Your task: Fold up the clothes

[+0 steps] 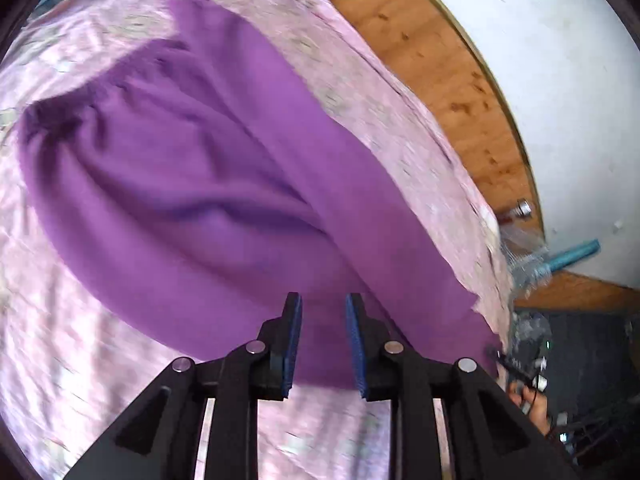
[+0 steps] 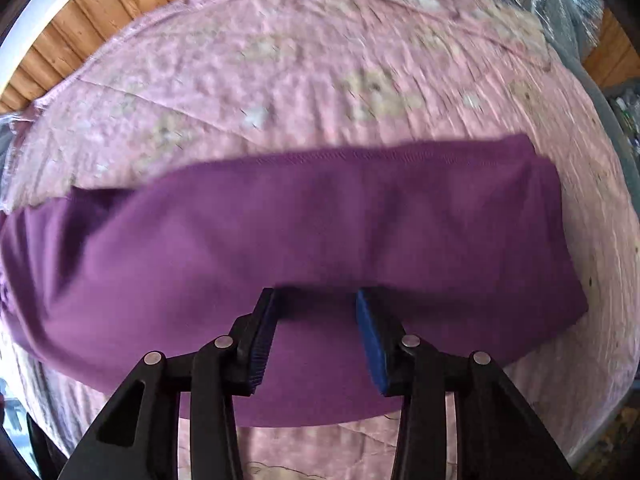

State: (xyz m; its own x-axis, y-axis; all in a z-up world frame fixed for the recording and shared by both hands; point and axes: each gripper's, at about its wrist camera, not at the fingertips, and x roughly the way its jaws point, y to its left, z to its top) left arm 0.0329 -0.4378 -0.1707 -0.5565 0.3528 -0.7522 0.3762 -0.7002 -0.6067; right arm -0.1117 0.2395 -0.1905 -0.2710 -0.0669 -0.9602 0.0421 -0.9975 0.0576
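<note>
In the left wrist view, a purple garment [image 1: 192, 184] lies rumpled and creased on a pink patterned quilt [image 1: 72, 340] that covers the bed, with a wooden board [image 1: 440, 60] and a white wall [image 1: 560, 80] beyond the quilt's far edge, and the left gripper [image 1: 323, 304] hovers over the garment's near edge with its blue-padded fingers [image 1: 294, 340] spread apart and nothing between them. In the right wrist view, the same garment [image 2: 320, 220] lies as a broad folded band across the quilt [image 2: 280, 60], and the right gripper [image 2: 316, 300] sits at its near side, jaws parted and grasping nothing, though the picture is too blurred to tell whether the tips touch the cloth.
</note>
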